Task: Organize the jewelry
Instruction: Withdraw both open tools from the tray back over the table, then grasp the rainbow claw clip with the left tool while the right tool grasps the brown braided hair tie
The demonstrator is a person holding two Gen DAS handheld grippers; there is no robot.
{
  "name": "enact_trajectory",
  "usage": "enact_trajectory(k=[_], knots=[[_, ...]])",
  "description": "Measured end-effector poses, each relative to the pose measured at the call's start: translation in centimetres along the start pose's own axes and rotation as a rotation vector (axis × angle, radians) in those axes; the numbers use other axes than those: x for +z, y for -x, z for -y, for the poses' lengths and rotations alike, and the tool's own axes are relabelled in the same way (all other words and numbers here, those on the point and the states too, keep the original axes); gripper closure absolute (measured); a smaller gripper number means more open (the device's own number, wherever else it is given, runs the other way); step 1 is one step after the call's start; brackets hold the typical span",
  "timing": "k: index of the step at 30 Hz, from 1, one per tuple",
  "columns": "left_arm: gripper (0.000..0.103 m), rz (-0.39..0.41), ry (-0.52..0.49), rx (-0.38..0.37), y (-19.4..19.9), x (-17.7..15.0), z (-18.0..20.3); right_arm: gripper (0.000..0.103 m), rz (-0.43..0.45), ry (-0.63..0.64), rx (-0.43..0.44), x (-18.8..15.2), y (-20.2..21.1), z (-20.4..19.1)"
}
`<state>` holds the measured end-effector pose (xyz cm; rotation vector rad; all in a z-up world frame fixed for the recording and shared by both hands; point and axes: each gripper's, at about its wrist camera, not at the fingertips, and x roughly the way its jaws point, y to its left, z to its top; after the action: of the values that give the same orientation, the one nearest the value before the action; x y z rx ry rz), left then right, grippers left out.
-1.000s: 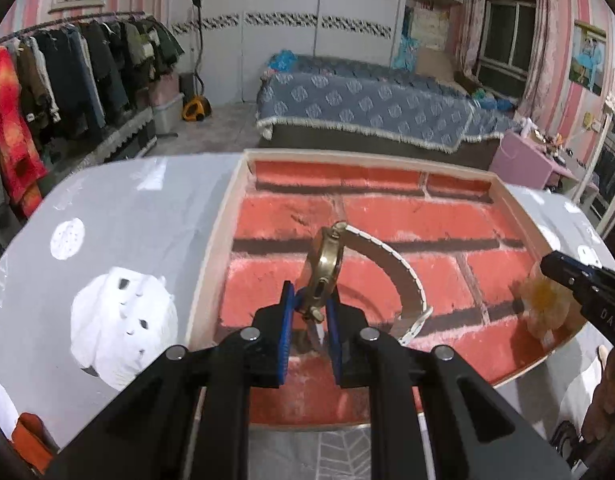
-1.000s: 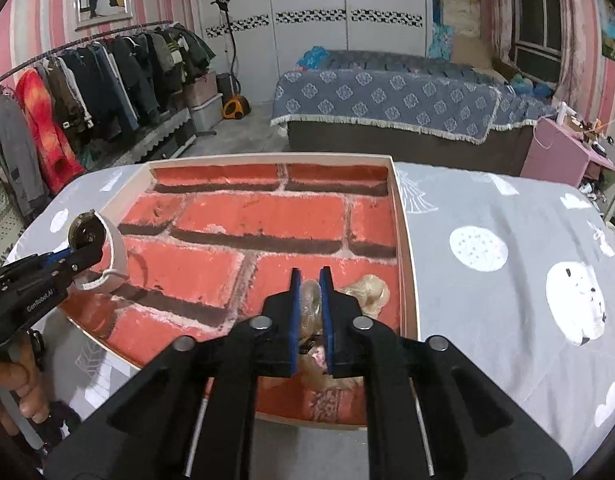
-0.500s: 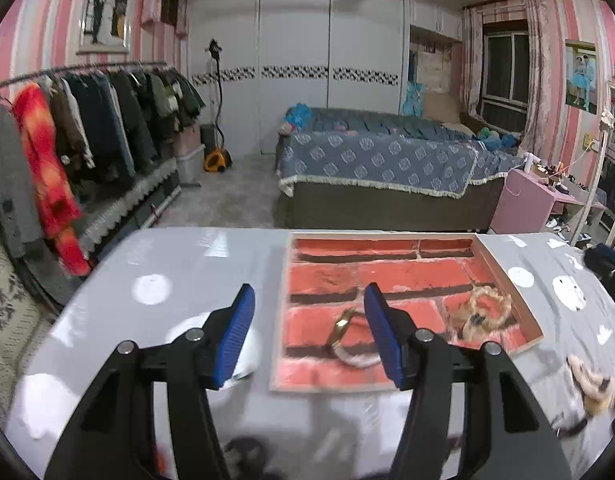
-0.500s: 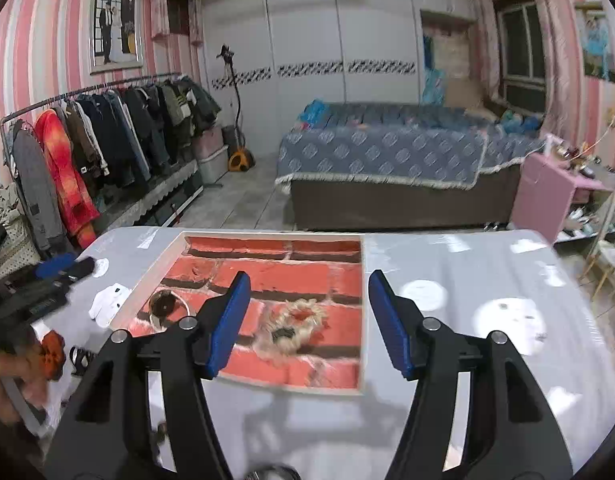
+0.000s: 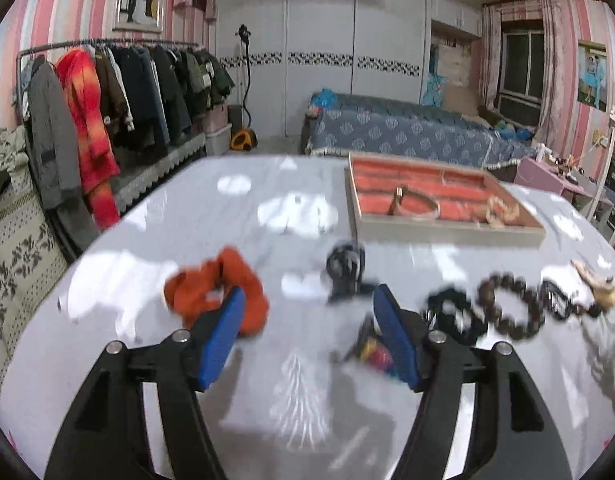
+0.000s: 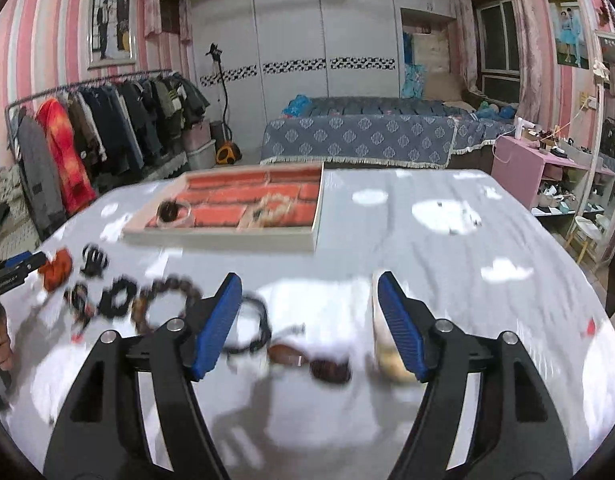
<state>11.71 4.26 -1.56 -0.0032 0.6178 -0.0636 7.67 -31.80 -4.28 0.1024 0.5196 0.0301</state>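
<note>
A shallow tray (image 5: pixel 447 229) with a red brick-pattern floor sits at the far side of the grey table; it also shows in the right wrist view (image 6: pixel 227 236). In it lie a watch (image 5: pixel 415 205) and a beige scrunchie (image 5: pixel 501 210). My left gripper (image 5: pixel 307 332) is open and empty above the near table, between an orange scrunchie (image 5: pixel 219 294) and a black hair claw (image 5: pixel 345 266). My right gripper (image 6: pixel 309 320) is open and empty over a brown clip (image 6: pixel 307 360) and a black band (image 6: pixel 251 328). A brown bead bracelet (image 5: pixel 511 306) and a black scrunchie (image 5: pixel 453 312) lie nearby.
A small colourful item (image 5: pixel 373 350) lies by my left gripper's right finger. A beige piece (image 6: pixel 387 352) lies by my right gripper's right finger. The other gripper's tip (image 6: pixel 11 270) shows at the left edge. A clothes rack (image 5: pixel 107 120) and a bed (image 5: pixel 407 132) stand beyond the table.
Both grippers let go of the watch and the beige scrunchie in the tray, opened wide, and pulled back to the near side of the table over the loose items.
</note>
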Motion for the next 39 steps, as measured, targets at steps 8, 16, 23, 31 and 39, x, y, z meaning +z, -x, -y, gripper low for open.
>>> enact_trajectory(k=[8,16,23,31,39], knots=[[0.037,-0.05,-0.037,-0.047,-0.1,-2.4,1.0,0.033,-0.021,-0.006,-0.015,-2.5,2.1,-0.2],[0.036,-0.07,-0.049,-0.082,1.4,-3.6,3.6,0.031,-0.04,-0.025,-0.036,-3.1,2.4,1.4],[0.039,-0.103,-0.11,-0.102,0.9,-3.8,6.1,0.024,-0.046,-0.047,-0.044,-3.1,1.8,2.0],[0.075,-0.189,-0.116,-0.111,-1.2,-3.9,7.8,0.024,-0.039,-0.054,-0.041,-3.0,1.7,2.5],[0.09,-0.238,-0.095,-0.141,-2.5,-4.1,8.4,0.024,-0.044,-0.066,-0.041,-3.0,1.0,3.0]])
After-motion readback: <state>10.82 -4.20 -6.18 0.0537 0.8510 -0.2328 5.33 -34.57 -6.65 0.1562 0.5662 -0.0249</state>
